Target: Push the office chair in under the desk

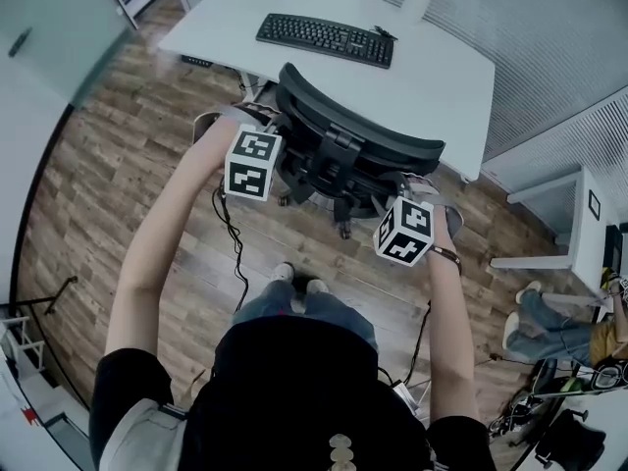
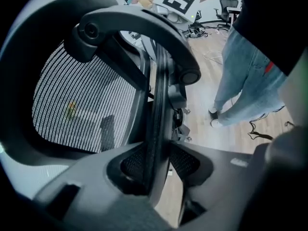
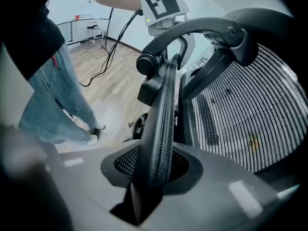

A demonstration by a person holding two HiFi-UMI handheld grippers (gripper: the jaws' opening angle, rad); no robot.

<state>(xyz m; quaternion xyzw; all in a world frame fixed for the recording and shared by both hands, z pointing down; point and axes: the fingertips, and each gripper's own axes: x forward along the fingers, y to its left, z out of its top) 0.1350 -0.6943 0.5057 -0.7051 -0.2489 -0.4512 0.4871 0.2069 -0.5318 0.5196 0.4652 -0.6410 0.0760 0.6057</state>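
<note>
Backrest rim [image 1: 363, 130] of the office chair [image 1: 334, 170], standing at the desk's [image 1: 442, 77] near edge, sits pinched in the part-closed left gripper [image 2: 155, 165] and right gripper [image 3: 153, 170]: a stiff hold, probably heavy yet free-rolling.

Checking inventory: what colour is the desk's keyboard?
The keyboard is black; the head view shows it best.

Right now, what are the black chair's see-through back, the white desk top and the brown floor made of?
The black office chair's back: probably woven mesh fabric, matte; thin threads with light showing through. The white desk top: likely smooth laminate or painted board; plain, even, slightly glossy. The brown floor: wood-look planks with grain lines; real wood or printed vinyl, I cannot tell.
</note>
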